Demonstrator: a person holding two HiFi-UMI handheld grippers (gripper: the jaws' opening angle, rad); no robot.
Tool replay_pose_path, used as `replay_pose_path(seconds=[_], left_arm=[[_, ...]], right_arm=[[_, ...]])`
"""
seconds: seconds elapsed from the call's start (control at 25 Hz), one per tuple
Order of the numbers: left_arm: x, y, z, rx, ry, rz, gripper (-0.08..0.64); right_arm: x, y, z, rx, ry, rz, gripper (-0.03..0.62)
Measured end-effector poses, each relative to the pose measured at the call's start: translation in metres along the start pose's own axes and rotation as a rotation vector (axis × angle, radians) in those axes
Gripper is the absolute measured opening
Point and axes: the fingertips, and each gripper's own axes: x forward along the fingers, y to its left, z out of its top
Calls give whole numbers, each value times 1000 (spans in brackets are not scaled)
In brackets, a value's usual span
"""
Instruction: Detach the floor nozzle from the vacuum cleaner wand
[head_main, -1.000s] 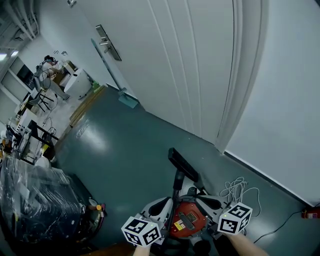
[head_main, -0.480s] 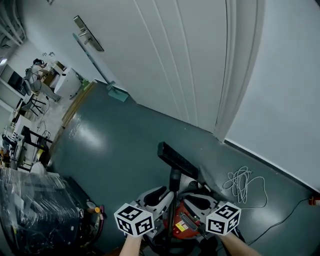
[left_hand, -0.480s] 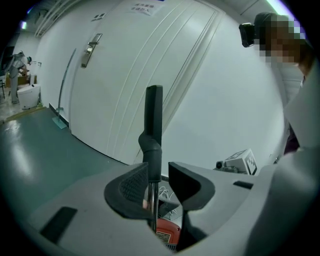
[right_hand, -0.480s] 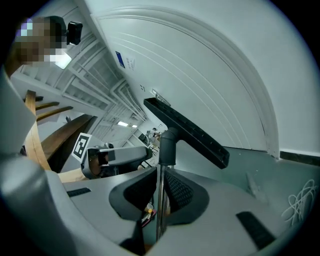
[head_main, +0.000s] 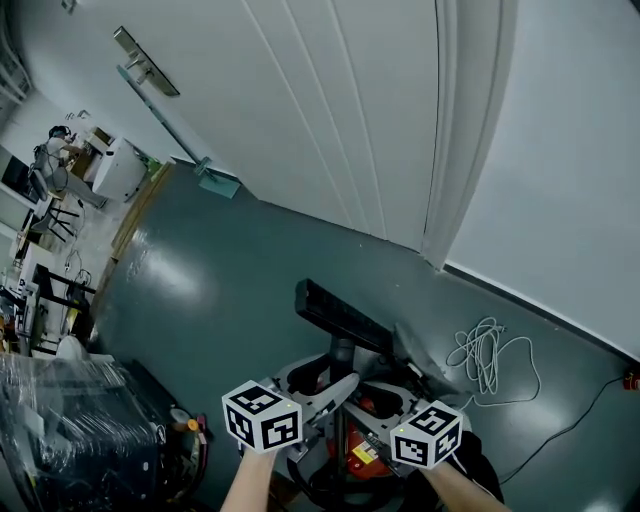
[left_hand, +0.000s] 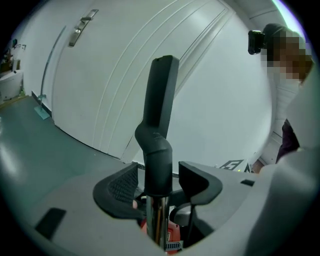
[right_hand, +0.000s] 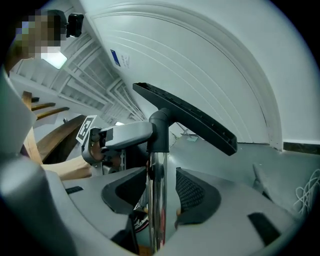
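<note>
- The dark teal floor (head_main: 230, 290) fills the middle of the head view, with a pale glare patch on its left part.
- A white panelled door (head_main: 330, 110) stands open behind it, beside a plain white wall (head_main: 570, 170).
- A bulky stack wrapped in clear plastic (head_main: 60, 430) sits at the lower left corner.
- The red vacuum cleaner body (head_main: 352, 442) lies low between the person's forearms, mostly covered by the two grippers.
- The floor nozzle (head_main: 340, 314) is a long black bar on the end of the wand. It is lifted clear of the floor and slanted, just ahead of both grippers. Its black neck sleeves over the top of the tube.
- The wand (right_hand: 156, 200) is a shiny chrome tube running upright through both gripper views.
- The left gripper (left_hand: 159, 185) points at the neck of the nozzle. Its fingers (left_hand: 120, 187) are opening and stand spread on either side of the black collar, with a narrow gap at each side, so nothing is pinched.
- The right gripper (right_hand: 159, 192) faces the chrome tube from the other side. Its fingers (right_hand: 192, 192) are also opening and stand apart, with the tube between them and not pressed.
- A loose coil of white cable (head_main: 490, 355) lies on the floor to the right, near the wall.
- A metal door handle (head_main: 140, 60) shows at the upper left.
</note>
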Motion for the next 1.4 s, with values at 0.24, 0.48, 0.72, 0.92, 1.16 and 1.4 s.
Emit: replay_pose_path(seconds=[0.24,0.48,0.72,0.92,1.16,1.4], left_arm=[[11,1,-4,50,49,-21,245],[18,-1,-7,70,63,-27,189],[20,-1,-8,65,68,-31,183],[19,0,-7,75,73,4,181],[18,-1,-7,64,110,23,179],[15,0,-6,79,96,90,179]], right_arm=[[15,2,-2,-11,2,19,173],[20,0,-4,-5,-6,13,146],[19,-2,-5,18,-12,0,141],[18,-1,-5,14,1,-6,141],[18,1,-5,16,11,-5,140],[18,3,-5,15,24,10,140]])
